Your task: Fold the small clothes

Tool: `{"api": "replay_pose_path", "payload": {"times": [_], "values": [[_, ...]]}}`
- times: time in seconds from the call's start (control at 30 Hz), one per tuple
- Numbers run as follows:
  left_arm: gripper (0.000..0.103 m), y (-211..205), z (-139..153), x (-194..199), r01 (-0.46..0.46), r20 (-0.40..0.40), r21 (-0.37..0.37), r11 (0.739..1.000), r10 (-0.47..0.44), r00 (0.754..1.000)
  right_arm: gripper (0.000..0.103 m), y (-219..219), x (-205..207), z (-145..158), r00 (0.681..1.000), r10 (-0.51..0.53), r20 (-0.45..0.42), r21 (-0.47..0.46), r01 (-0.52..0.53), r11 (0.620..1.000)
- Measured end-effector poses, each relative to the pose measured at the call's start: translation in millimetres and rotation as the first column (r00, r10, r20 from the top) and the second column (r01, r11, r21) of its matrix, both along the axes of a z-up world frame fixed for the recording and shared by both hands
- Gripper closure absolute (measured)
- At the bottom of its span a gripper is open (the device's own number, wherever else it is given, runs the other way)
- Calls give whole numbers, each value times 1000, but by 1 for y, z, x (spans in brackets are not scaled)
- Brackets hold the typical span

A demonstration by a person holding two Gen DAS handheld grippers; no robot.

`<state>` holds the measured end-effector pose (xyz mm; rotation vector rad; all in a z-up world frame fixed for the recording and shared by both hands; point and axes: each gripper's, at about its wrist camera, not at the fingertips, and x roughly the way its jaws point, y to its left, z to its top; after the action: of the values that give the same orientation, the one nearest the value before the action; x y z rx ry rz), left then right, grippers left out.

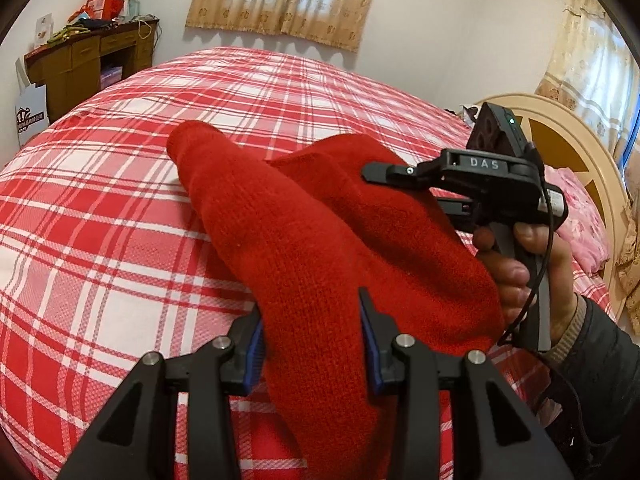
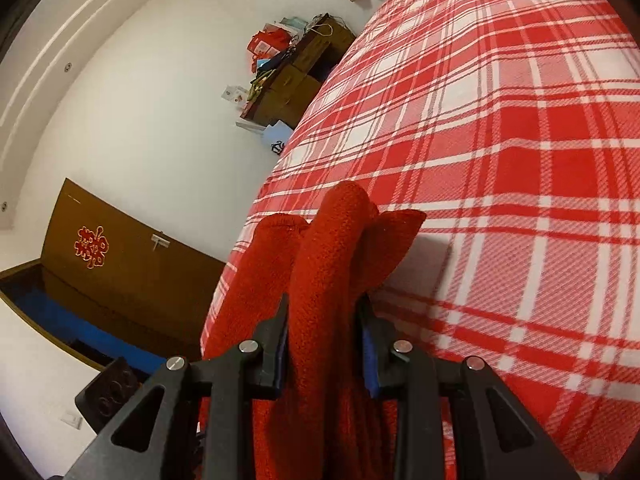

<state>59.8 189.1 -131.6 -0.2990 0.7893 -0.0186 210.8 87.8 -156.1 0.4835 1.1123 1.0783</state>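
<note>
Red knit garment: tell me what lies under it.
Under the red knit garment is the red-and-white plaid bedspread. The left gripper and right gripper each pinch a fold. Whatever sits directly beneath the bunched cloth is covered.

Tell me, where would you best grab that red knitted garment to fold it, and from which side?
Judging by its pose, grip the red knitted garment at its near bunched edges, coming in level from the person's side. Both grippers already do this: the left gripper and the right gripper each pinch a thick gathered fold, while the free sleeve-like end trails onto the plaid bedspread.
</note>
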Motion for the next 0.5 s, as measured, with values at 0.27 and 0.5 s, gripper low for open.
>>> {"api": "replay_pose_path", "payload": {"times": [0.27, 0.5], "values": [[61, 6, -6, -9, -8, -10, -1, 1000, 8, 1000, 73, 6, 3, -9, 1000, -12, -10, -18, 12, 1000], [61, 7, -11, -12, -8, -20, -5, 1000, 8, 1000, 73, 14, 5, -8, 1000, -2, 1, -29, 2, 1000]]}}
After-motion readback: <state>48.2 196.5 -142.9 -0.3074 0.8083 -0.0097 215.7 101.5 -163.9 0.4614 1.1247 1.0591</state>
